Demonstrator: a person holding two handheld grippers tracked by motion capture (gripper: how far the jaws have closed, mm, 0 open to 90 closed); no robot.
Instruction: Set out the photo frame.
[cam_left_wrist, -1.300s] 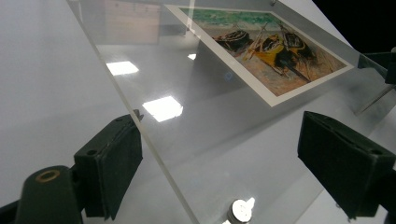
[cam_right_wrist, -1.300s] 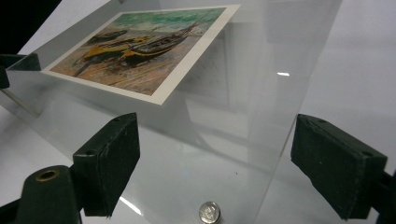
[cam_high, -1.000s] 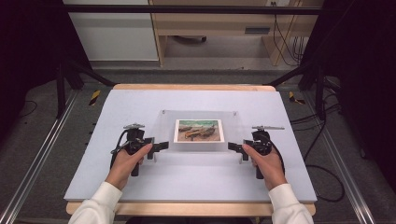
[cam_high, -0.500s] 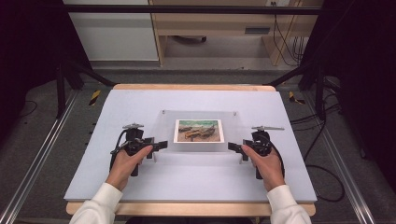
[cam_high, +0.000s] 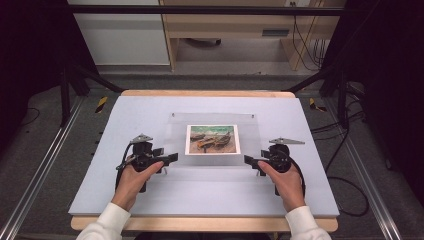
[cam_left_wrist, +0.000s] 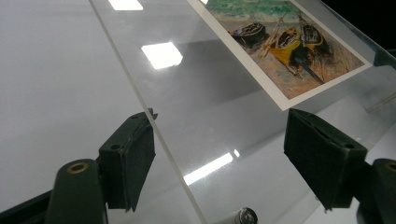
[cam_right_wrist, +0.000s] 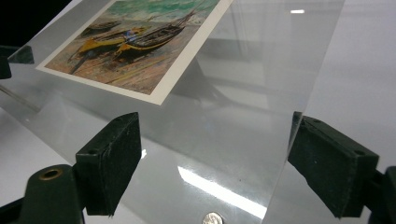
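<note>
Clear acrylic sheet (cam_high: 212, 137) lies between both spread jaws; we judge our left gripper (cam_high: 167, 160) and right gripper (cam_high: 251, 161) poised to lift it evenly.

The picture (cam_high: 212, 139) is showing yellow and dark boats on brown sand under green, inside a white border. The sheet (cam_left_wrist: 196, 107) is looking clear, the surface (cam_high: 150, 197) pale grey-white, the tongs (cam_high: 170, 159) black.

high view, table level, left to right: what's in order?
Left black hand-held gripper → boat painting print with a white border, lying with a clear acrylic sheet → right black hand-held gripper.
</note>
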